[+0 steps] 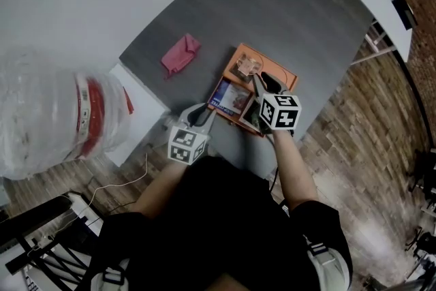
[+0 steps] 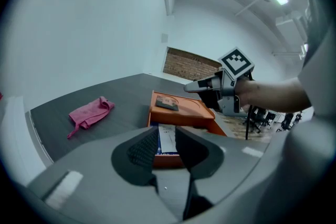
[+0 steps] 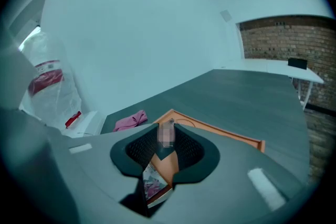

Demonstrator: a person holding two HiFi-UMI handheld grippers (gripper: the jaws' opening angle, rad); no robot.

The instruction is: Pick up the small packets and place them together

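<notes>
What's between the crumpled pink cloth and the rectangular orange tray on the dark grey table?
Nothing: the dark grey table is bare between the pink cloth and the orange tray, as the head view and the left gripper view show.

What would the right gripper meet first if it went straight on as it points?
Most likely the small clear packet in the orange tray: it lies just ahead, between the right gripper's open jaws at their tips, though depth is hard to judge.
</notes>
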